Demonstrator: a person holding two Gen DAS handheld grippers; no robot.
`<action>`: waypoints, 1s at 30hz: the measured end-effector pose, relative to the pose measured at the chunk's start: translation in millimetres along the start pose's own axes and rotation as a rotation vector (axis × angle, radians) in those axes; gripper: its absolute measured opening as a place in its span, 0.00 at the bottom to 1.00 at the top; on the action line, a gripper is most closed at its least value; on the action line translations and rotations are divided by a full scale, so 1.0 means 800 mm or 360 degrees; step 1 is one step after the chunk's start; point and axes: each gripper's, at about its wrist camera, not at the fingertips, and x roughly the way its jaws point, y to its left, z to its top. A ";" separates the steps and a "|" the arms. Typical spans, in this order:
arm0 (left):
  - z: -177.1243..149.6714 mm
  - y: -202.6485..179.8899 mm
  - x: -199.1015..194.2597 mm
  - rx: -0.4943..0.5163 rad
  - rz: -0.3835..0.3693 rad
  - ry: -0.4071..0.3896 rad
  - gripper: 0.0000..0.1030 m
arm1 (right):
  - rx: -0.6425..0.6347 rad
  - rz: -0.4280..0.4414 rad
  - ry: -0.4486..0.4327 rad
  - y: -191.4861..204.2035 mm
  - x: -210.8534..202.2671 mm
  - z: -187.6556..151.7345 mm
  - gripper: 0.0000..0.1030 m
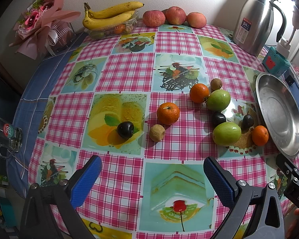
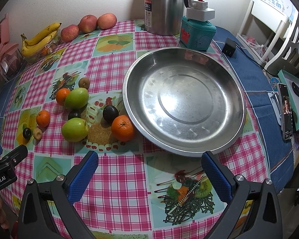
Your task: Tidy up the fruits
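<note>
Task barely begun, by the look of it: steel dish (image 2: pixel 184 101) is bare, all loose fruit on the table (image 1: pixel 129 71).

Left to right: left gripper (image 1: pixel 151 177) hovers over the near table edge, jaws spread, nothing between them. Ahead of it a dark plum (image 1: pixel 125 129), then a small brown fruit (image 1: pixel 157 132) just beside a mandarin (image 1: pixel 168 113). Further right a cluster: second mandarin (image 1: pixel 199 93) touching a green fruit (image 1: pixel 218 100), another small brown fruit (image 1: pixel 216 84) behind them, two dark plums (image 1: pixel 218 119) (image 1: pixel 248 120), a second green fruit (image 1: pixel 226 133), and a third mandarin (image 1: pixel 260 135) right against the dish rim. Right gripper (image 2: pixel 149 176) sits at the dish's near rim, jaws spread, empty.

Bananas (image 1: pixel 109 16) and apples (image 1: pixel 174 17) along the far table edge; unclear whether they count.

Left to do: judging from this, all ten loose pieces need moving into the dish.
</note>
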 end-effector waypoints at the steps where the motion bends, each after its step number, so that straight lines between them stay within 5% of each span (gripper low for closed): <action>1: 0.000 0.000 0.000 0.0000 0.0000 0.0000 1.00 | 0.0000 0.0000 0.0000 0.000 0.000 0.000 1.00; 30: -0.002 -0.006 0.003 -0.0008 -0.0013 0.0005 1.00 | -0.0001 0.0000 0.0000 0.001 0.002 0.000 1.00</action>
